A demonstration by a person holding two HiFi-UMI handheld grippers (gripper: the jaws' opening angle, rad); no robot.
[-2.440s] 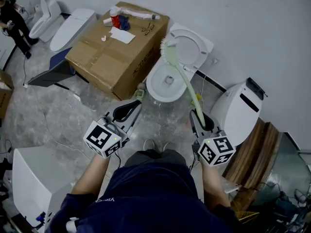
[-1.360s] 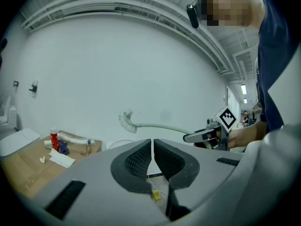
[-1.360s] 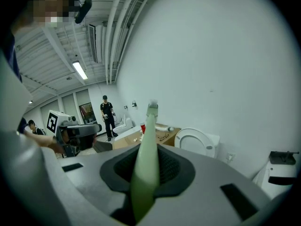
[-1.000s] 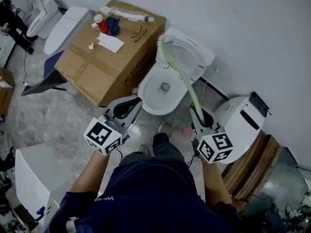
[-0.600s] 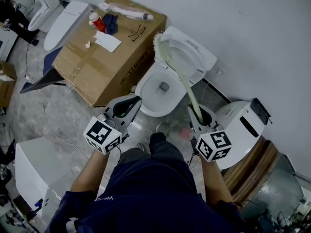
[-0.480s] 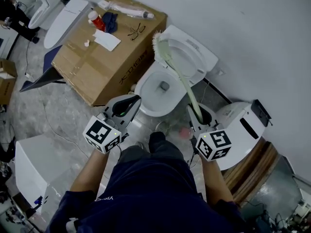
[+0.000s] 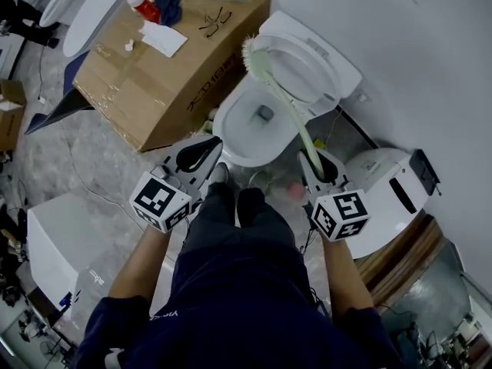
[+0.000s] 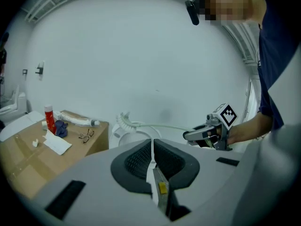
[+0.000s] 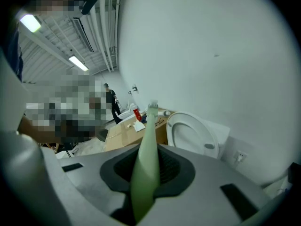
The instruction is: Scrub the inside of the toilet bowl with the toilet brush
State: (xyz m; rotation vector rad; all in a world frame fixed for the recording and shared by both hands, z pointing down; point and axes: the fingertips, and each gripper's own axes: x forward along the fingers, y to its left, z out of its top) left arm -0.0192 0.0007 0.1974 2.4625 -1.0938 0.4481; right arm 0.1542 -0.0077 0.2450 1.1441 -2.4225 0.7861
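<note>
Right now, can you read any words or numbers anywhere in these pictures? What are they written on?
No text is clear enough to quote.
Cardboard box: dark print on its side, too blurred.
Shirt: pale print, too small.
White casing on the floor: tiny print, unreadable.
Red bottle: label too small.
Cubes on the left gripper and right gripper: square marker patterns, no letters.

Even, bright indoor light; soft shadows; gripper views fisheye-warped with dark corners; near foreground blurred.
</note>
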